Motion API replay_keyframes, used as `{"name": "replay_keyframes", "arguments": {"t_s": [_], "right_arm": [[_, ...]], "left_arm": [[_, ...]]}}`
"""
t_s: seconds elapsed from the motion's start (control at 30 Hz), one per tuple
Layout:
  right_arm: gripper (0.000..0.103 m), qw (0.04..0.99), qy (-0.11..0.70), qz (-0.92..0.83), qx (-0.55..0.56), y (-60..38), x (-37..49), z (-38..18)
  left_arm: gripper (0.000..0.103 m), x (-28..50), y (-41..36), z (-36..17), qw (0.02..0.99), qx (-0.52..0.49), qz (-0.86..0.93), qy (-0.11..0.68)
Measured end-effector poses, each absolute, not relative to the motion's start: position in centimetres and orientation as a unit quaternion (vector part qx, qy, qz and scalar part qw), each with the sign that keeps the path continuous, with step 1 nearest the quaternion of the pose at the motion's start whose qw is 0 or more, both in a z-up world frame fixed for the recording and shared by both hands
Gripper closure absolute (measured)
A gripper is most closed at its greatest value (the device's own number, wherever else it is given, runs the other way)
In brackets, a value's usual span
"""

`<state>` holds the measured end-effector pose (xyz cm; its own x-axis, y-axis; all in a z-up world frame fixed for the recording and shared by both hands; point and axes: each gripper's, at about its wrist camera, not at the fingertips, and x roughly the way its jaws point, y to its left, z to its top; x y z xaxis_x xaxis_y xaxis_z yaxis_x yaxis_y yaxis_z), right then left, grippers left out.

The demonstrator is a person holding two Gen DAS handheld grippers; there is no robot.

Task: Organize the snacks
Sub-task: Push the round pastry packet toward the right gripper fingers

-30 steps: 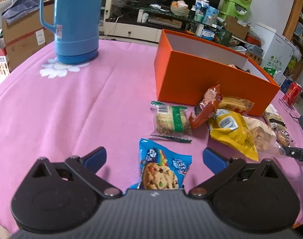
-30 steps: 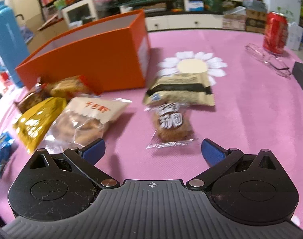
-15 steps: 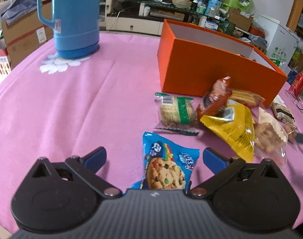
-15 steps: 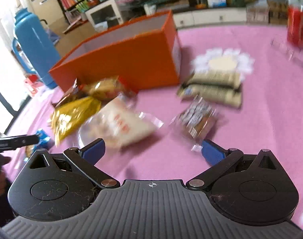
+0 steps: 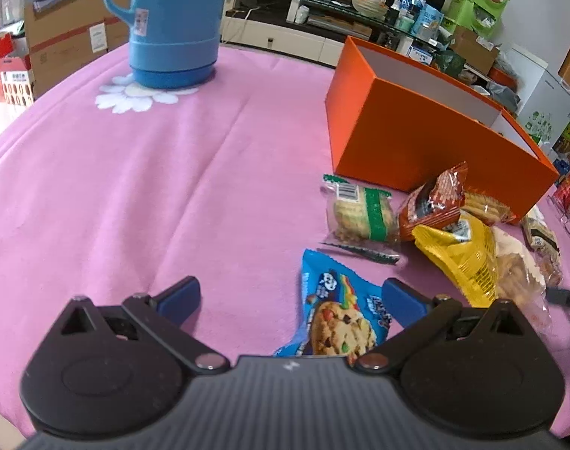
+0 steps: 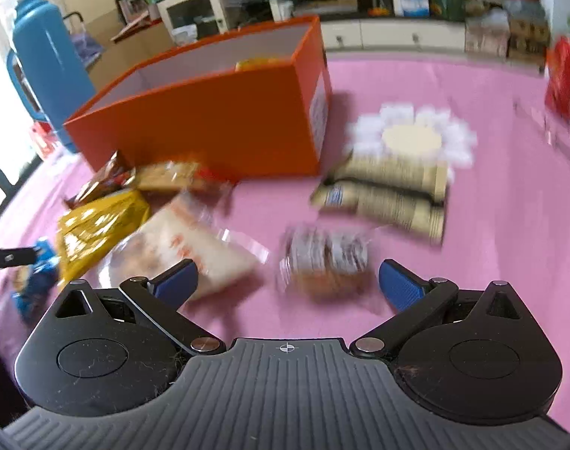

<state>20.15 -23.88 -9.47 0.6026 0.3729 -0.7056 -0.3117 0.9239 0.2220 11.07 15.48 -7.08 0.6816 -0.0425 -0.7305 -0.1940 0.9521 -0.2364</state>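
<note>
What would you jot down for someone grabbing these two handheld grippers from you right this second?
Left gripper: open, empty, low over the blue cookie packet.
Right gripper: open, empty, a brown cookie pack between its fingers; view is blurred.
Orange box: open on the pink tablecloth, something yellow inside.
Still outside, in front of the box: yellow bag, green-striped biscuit pack, red-brown packet, clear bag, two beige packs.
Left: box every loose snack.

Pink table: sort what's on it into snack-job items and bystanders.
Job:
orange box
blue cookie packet
yellow packet
green-striped packet
tan packets

Bystanders:
blue thermos
red can
</note>
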Motion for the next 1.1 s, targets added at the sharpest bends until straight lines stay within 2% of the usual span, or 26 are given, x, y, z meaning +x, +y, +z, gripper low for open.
{"name": "replay_keyframes", "arguments": {"t_s": [0.07, 0.17, 0.43, 0.6, 0.73, 1.1], "right_arm": [[0.020, 0.890, 0.410, 0.193, 0.047, -23.8, 19.3, -9.8], [0.020, 0.908, 0.389, 0.157, 0.002, -23.4, 19.1, -9.6], [0.020, 0.910, 0.396, 0.098, 0.069, -23.5, 21.7, -9.6], [0.019, 0.912, 0.405, 0.053, 0.023, -23.2, 22.4, -10.4], [0.019, 0.913, 0.406, 0.032, 0.029, -24.8, 21.8, -10.4], [0.019, 0.917, 0.399, 0.026, -0.009, -24.3, 21.7, -11.0]], "left_arm": [[0.000, 11.0, 15.5, -7.0, 0.905, -0.153, 0.039, 0.395], [0.000, 10.7, 15.0, -6.8, 0.909, -0.139, 0.040, 0.392], [0.000, 9.7, 13.6, -6.0, 0.916, -0.088, 0.032, 0.390], [0.000, 9.6, 14.0, -5.8, 0.915, -0.098, 0.035, 0.391], [0.000, 9.5, 13.8, -5.6, 0.914, -0.101, 0.029, 0.391], [0.000, 9.4, 11.0, -6.9, 0.909, -0.013, -0.007, 0.417]]}}
